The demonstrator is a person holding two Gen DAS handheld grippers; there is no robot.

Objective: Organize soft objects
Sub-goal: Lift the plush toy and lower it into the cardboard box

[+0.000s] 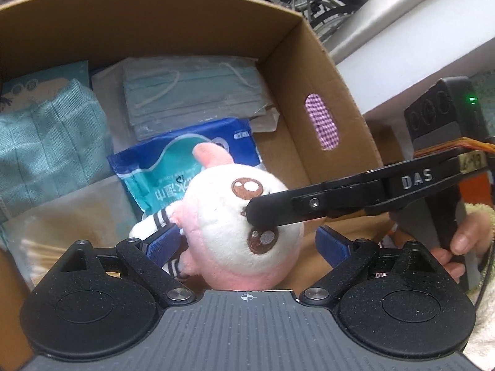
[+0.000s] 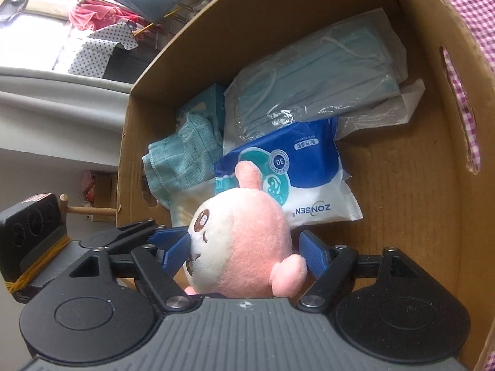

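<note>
Pink plush toy [image 2: 244,241] between right gripper [image 2: 247,255] pads (loosely)

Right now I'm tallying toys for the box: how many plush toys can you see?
1. The pink and white plush toy sits over the cardboard box, between both tongs. Others could be hidden under the towel or the packets.

- "DAS" in raised pale letters on the black arm of the right gripper [image 1: 263,213].
- "ZONSEN" in blue, upside down, on the white edge of the blue wipes pack [image 2: 297,167].
- "30" inside a round badge on that same pack.
- Chinese characters on the pack, too small to read.
</note>
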